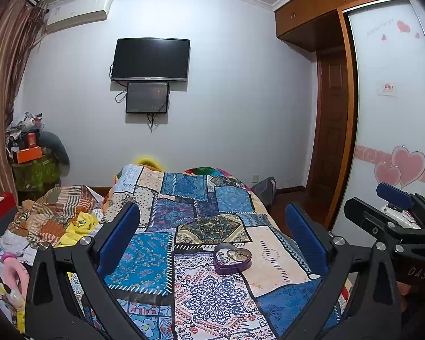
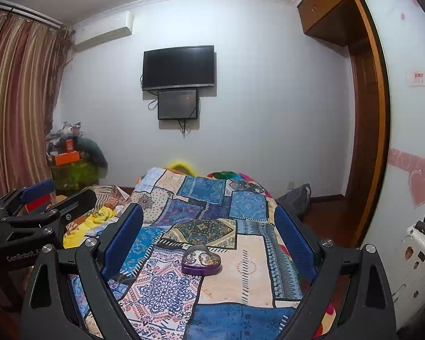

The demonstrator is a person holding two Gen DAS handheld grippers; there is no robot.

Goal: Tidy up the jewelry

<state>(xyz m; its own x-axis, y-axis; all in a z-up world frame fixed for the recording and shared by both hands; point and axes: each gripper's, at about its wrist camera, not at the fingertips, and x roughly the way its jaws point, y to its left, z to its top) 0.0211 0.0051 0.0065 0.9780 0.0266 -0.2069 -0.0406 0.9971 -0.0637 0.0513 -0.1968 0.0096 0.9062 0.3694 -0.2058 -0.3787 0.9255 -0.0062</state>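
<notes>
A purple heart-shaped tin (image 1: 233,258) lies open on the patchwork bedspread (image 1: 184,221), with several pieces of jewelry tangled inside. It also shows in the right wrist view (image 2: 201,260). My left gripper (image 1: 212,238) is open and empty, held above the bed with the tin ahead between its blue fingers (image 1: 119,240). My right gripper (image 2: 209,235) is open and empty, also above the bed short of the tin. Each gripper shows at the edge of the other's view: the right gripper (image 1: 393,212) and the left gripper (image 2: 39,204).
Crumpled clothes and cloth (image 1: 56,215) pile at the bed's left. A red box (image 1: 2,206) sits at far left. A wardrobe with heart stickers (image 1: 396,141) stands right, with a white cabinet (image 2: 422,249) near it. A TV (image 1: 151,59) hangs on the far wall.
</notes>
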